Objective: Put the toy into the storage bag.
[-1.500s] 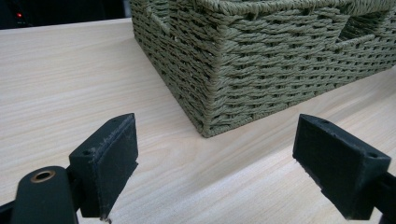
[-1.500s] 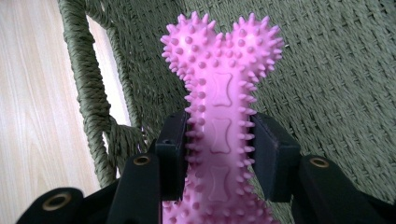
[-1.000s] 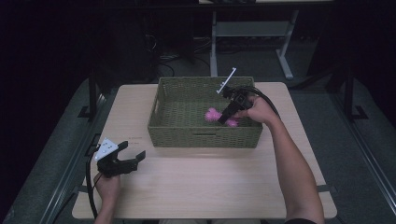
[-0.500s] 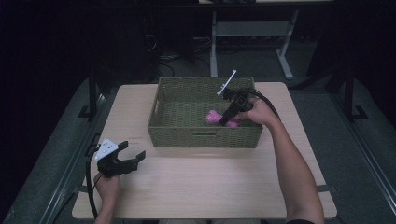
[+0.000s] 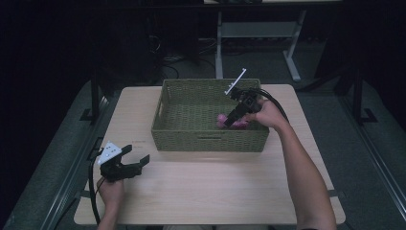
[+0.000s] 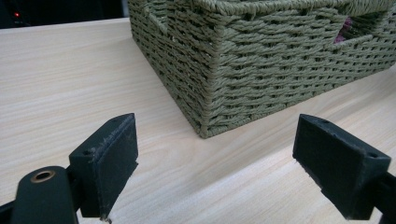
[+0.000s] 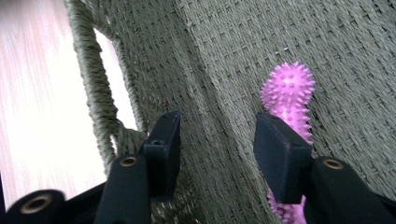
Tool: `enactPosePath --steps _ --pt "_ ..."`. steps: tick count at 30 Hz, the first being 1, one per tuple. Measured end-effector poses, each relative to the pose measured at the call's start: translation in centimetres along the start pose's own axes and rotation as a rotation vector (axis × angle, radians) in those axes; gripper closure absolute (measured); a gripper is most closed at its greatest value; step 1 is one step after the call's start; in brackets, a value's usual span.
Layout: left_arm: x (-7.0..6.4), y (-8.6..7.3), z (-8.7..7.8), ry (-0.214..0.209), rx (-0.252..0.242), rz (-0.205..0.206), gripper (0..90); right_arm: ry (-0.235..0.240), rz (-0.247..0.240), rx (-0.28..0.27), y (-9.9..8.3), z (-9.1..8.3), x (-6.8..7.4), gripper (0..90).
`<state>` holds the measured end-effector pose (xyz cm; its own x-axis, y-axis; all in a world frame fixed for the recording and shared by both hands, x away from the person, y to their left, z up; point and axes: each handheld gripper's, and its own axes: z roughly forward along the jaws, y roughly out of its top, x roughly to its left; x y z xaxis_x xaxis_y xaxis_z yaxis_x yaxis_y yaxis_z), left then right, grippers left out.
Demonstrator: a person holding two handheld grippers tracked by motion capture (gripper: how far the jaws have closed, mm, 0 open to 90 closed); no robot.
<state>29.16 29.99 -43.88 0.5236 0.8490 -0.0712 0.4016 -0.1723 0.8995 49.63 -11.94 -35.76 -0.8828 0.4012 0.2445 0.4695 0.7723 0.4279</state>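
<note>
The right gripper is held low inside the basket with jaws parted; the pink toy lies on the basket floor beside one jaw, apparently released. Little is changed since a second ago. The left gripper is rested spread, idle.

Your table is a light wood top with rounded corners, standing on dark grey floor. One thing sits directly on it: the green woven basket, set toward the far edge and slightly right of centre. The near half of the table in front of the basket is bare wood.
</note>
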Motion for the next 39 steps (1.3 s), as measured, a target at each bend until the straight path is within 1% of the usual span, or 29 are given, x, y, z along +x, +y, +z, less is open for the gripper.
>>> enactPosePath --steps 1,3,9,11,16,19,21,22,26,29,31,35,39 --pt "0.0 0.0 0.0 0.001 0.006 0.004 13.6 -0.003 -0.002 -0.003 0.1 -0.1 0.1 48.2" --pt "0.0 0.0 -0.1 0.003 0.001 0.009 13.6 -0.005 0.0 -0.01 0.1 -0.2 0.2 46.2" --pt "0.1 0.0 -0.2 0.002 -0.007 -0.002 13.6 -0.013 -0.004 -0.028 0.3 -0.8 0.9 44.9" --pt "0.1 -0.1 -0.2 0.003 -0.006 -0.007 13.6 -0.016 -0.002 -0.037 0.4 -1.1 1.1 43.8" --pt "0.1 -0.1 -0.1 0.002 -0.006 -0.002 13.6 -0.033 -0.008 -0.058 0.1 -2.5 2.1 40.6" --pt "0.0 -0.1 -0.1 0.001 -0.006 -0.002 13.6 -0.035 -0.003 -0.08 -0.4 -3.6 2.8 38.4" --pt "0.0 -0.1 -0.2 -0.002 -0.009 -0.001 13.6 -0.039 -0.012 -0.089 -0.7 -4.0 3.3 38.2" --pt "0.0 0.0 -0.2 -0.003 -0.007 0.001 13.6 -0.049 -0.016 -0.091 -0.9 -4.3 3.6 37.2" --pt "-0.1 0.0 -0.2 -0.004 -0.006 0.002 13.6 -0.058 -0.021 -0.103 -1.5 -5.1 4.6 36.0" --pt "0.0 -0.1 -0.2 -0.004 -0.006 0.003 13.6 -0.061 -0.021 -0.125 -2.0 -5.9 5.4 35.5" --pt "0.0 -0.1 -0.1 -0.003 -0.005 0.002 13.6 -0.073 -0.03 -0.13 -2.3 -6.2 5.9 34.9" --pt "0.0 -0.1 -0.1 -0.002 -0.003 0.004 13.6 -0.073 -0.027 -0.149 -3.1 -7.0 6.5 34.0" --pt "-0.1 -0.1 -0.1 -0.005 -0.003 0.005 13.6 -0.088 -0.024 -0.153 -4.1 -7.3 7.1 32.9"
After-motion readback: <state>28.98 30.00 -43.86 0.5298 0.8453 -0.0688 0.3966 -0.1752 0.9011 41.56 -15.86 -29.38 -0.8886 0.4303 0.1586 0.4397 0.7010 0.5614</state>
